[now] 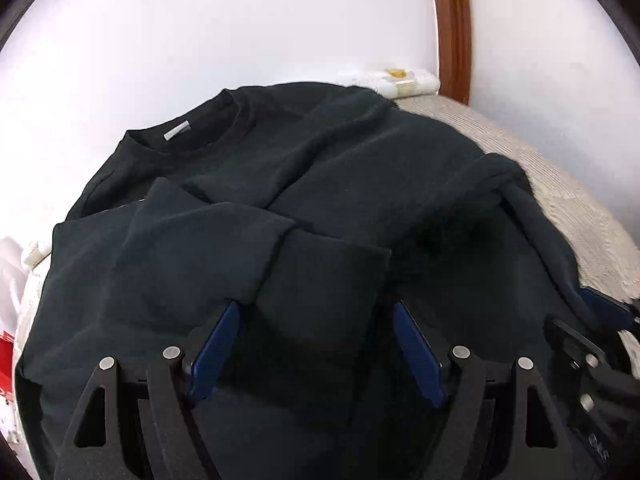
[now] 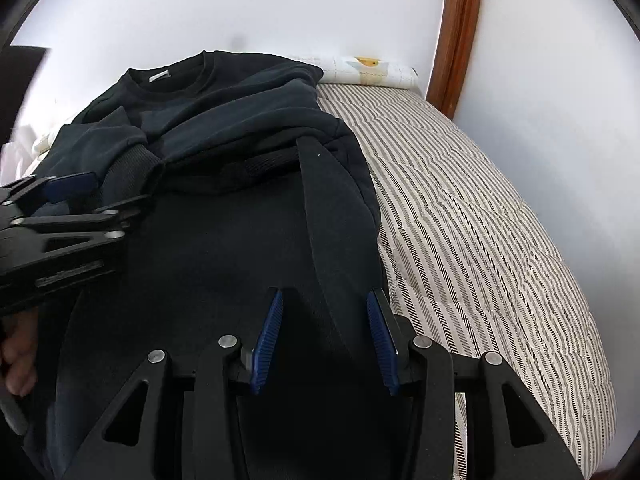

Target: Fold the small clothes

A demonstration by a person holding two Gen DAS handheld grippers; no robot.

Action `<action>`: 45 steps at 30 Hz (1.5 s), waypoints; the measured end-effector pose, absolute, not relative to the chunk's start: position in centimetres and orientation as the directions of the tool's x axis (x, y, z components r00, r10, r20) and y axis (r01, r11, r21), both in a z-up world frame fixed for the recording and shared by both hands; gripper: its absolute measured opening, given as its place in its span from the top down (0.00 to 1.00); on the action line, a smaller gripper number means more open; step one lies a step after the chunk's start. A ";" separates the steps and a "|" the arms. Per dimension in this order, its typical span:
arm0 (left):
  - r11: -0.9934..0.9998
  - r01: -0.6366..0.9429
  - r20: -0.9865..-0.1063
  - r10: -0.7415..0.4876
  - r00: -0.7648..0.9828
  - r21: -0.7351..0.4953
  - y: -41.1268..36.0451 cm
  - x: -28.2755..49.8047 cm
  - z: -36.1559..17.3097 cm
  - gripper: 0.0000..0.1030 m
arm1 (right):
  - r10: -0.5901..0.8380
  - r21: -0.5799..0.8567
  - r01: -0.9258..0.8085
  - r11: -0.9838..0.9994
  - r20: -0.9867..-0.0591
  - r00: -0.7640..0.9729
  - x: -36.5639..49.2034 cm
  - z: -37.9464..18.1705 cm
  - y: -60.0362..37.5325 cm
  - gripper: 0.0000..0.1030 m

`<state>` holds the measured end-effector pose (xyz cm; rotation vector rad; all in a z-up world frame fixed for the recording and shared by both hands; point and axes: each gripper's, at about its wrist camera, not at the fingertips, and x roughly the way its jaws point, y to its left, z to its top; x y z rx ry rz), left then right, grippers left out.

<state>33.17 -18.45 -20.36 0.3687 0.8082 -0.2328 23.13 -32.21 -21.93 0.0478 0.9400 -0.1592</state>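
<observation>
With both sleeves already crossed over its chest, dark sweatshirt (image 1: 340, 168) lies mid-frame on striped bed (image 2: 480, 220); left hand-held gripper (image 1: 316, 344) apart over hem, right hand-held gripper (image 2: 324, 340) half-apart straddling hem edge, grip unclear

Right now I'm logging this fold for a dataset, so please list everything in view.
sweatshirt: one, black, spread on the bed with both sleeves folded in across its front, collar toward the wall
bedcover: one, cream with grey stripes, under and right of the sweatshirt
folded cloth: one, white with a yellow mark, at the far end of the bed by the wall
wooden frame: one, brown, upright against the white wall
left gripper: one, black with blue pads, open over a folded sleeve
right gripper: one, black with blue pads, jaws astride the sweatshirt's right edge
hand: one, partly seen at the left edge
</observation>
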 end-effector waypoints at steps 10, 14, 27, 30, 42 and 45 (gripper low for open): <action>0.938 0.336 -0.716 -0.176 0.676 0.087 -13.4 33.6 -15.2 0.85 | -0.119 -0.032 0.158 0.987 -0.807 0.578 23.2 -21.9 -32.1 0.58; 0.973 0.230 -0.660 -0.150 0.736 0.035 -6.4 34.3 -11.2 0.86 | -0.126 -0.042 0.158 0.987 -0.807 0.577 23.2 -21.9 -32.0 0.58; 0.972 0.011 -0.727 -0.185 0.662 -0.236 10.9 38.0 -12.9 0.86 | -0.144 -0.059 0.164 0.985 -0.805 0.575 23.3 -21.9 -31.5 0.57; 0.980 -0.074 -0.759 -0.094 0.645 -0.185 12.9 37.6 -14.4 0.86 | -0.139 -0.051 0.166 0.985 -0.806 0.575 23.3 -22.0 -31.5 0.57; 0.980 -0.056 -0.777 -0.115 0.619 -0.189 14.8 33.5 -15.3 0.85 | -0.157 -0.065 0.177 0.982 -0.805 0.572 23.3 -21.9 -31.5 0.53; 0.970 -0.023 -0.754 -0.174 0.634 -0.243 15.2 32.8 -15.4 0.56 | -0.191 -0.098 0.190 0.977 -0.801 0.567 23.3 -21.9 -31.2 0.48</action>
